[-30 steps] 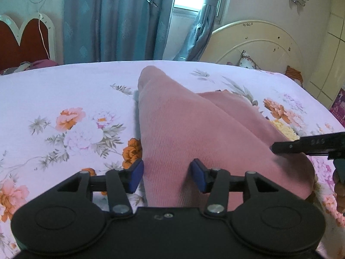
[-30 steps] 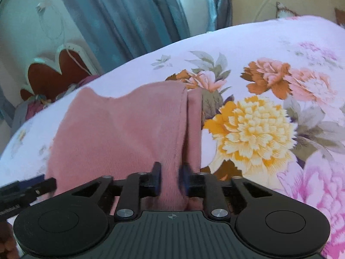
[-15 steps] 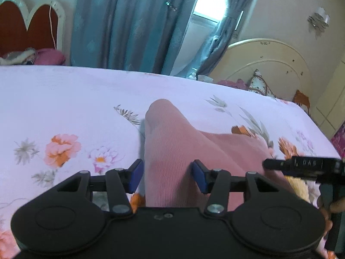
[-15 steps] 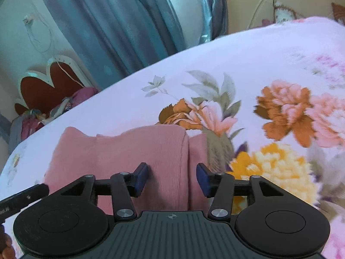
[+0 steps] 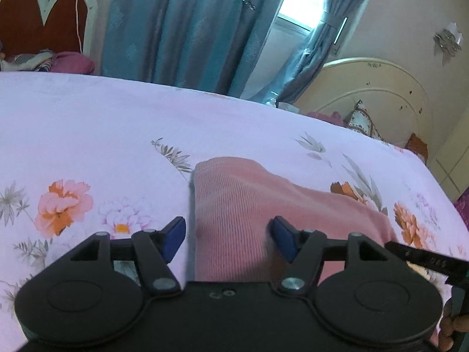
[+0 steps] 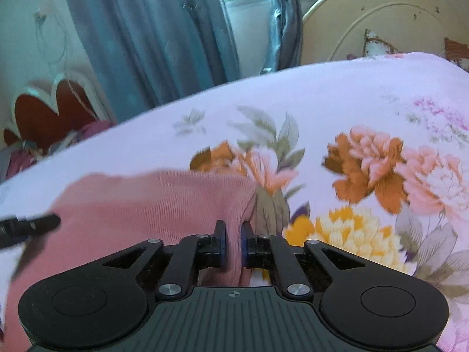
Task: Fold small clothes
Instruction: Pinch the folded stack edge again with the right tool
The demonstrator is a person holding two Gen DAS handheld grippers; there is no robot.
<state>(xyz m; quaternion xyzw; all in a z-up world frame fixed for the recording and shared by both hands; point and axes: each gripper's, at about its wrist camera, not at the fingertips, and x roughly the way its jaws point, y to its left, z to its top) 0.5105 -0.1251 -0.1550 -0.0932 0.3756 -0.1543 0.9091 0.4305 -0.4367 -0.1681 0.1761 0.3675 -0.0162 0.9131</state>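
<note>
Left tool (image 5: 227, 239), jaws opening, straddles the pink garment (image 5: 249, 205) on the floral bedsheet (image 5: 117, 123).

Left gripper (image 5: 227, 239) angling downward, jaws opening wide around pink cloth (image 5: 234, 205) without pressing; right gripper (image 6: 233, 242) pinching that cloth tight.

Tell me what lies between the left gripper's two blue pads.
A strip of the pink garment lies between the opening left gripper pads, untouched by them, in the left wrist view.
</note>
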